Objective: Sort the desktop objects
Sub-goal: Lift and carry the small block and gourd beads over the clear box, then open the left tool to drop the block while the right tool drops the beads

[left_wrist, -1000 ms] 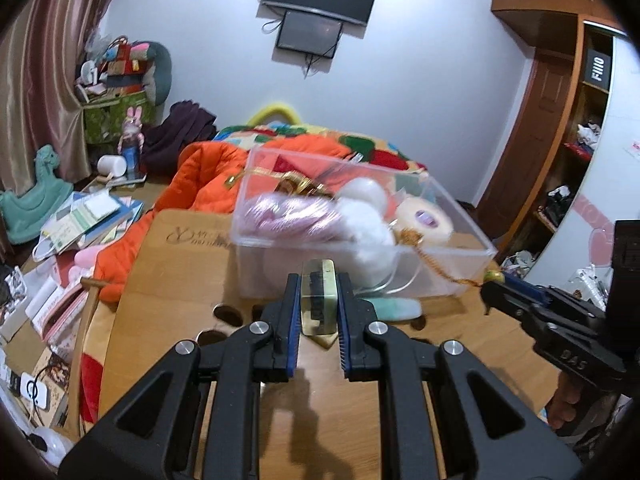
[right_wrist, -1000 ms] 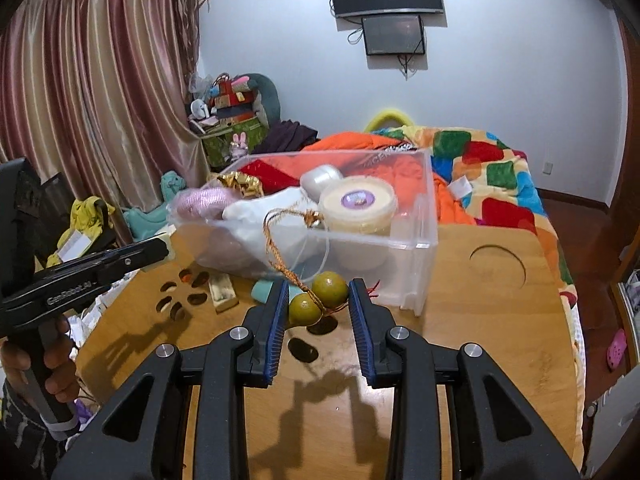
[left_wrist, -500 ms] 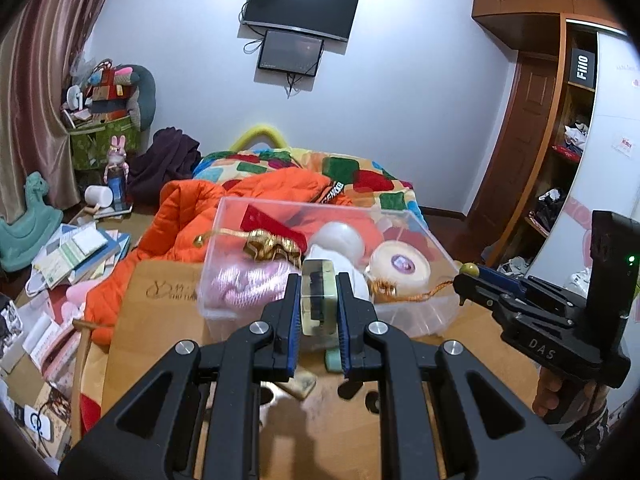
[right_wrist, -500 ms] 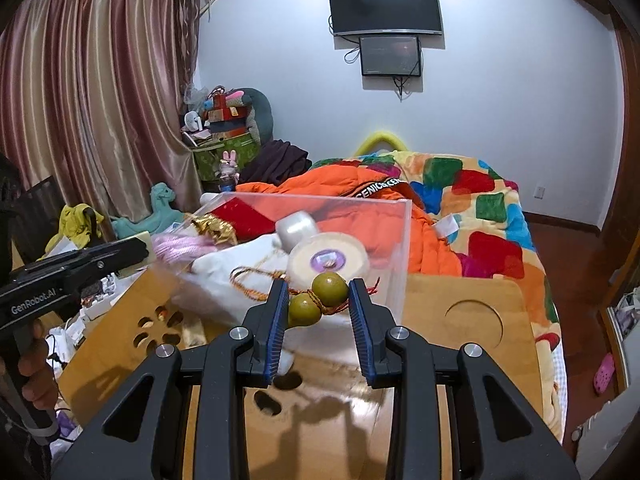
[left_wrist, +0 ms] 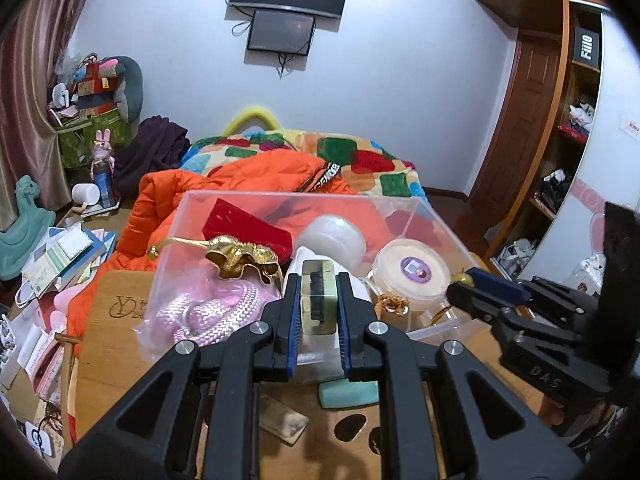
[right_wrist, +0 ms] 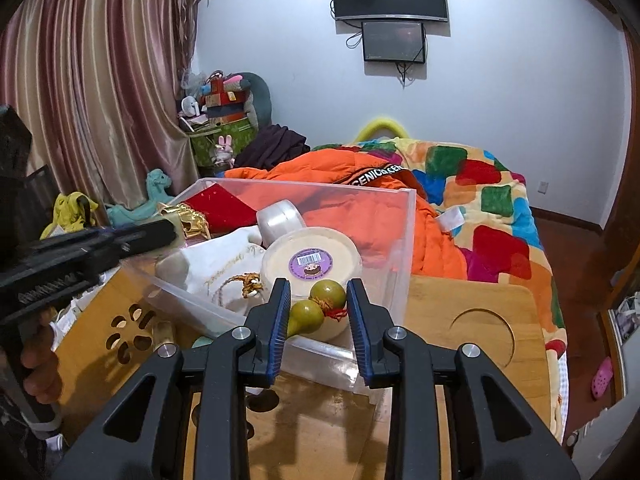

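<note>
Evidently both loads are at the bin [left_wrist: 424, 216]: left gripper [left_wrist: 318, 304] pinches a small block [left_wrist: 318, 284] over it, right gripper [right_wrist: 319, 306] pinches a gourd [right_wrist: 316, 306] above its near wall. Next: lower, then release inside.

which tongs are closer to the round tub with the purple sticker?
Right. The right tongs hold the green gourd charm directly in front of the round tub. The left tongs, shut on a small block, sit further left over the clear bin.
</note>
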Demonstrator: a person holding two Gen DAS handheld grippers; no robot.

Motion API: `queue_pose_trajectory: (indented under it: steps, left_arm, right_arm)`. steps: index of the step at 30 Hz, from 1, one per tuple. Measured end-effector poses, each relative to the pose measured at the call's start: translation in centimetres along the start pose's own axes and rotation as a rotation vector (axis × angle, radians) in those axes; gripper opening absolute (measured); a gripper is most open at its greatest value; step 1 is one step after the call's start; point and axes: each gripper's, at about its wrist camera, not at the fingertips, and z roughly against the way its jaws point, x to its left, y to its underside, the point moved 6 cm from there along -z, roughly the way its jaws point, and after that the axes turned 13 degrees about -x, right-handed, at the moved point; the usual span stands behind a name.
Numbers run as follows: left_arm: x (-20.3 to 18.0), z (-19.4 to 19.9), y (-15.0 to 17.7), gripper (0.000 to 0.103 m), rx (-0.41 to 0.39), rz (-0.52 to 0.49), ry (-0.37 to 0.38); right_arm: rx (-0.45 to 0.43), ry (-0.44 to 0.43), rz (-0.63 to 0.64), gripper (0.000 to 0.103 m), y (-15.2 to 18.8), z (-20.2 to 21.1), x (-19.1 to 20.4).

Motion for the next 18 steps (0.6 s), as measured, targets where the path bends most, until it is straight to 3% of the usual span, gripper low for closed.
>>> queue_pose_trajectory:
  steps: [13,18]
  left_arm:
    - [-0.4,-0.8,0.4,0.016,0.019,-0.047,-0.033]
    - [-0.4,0.0,0.0,0.024,0.010,-0.037,-0.026]
  right_arm:
    - [-0.013,0.029,0.028,0.027,0.0,0.5,0.5]
    - [-0.012,0.052,0.033,0.028,0.1,1.0,0.3]
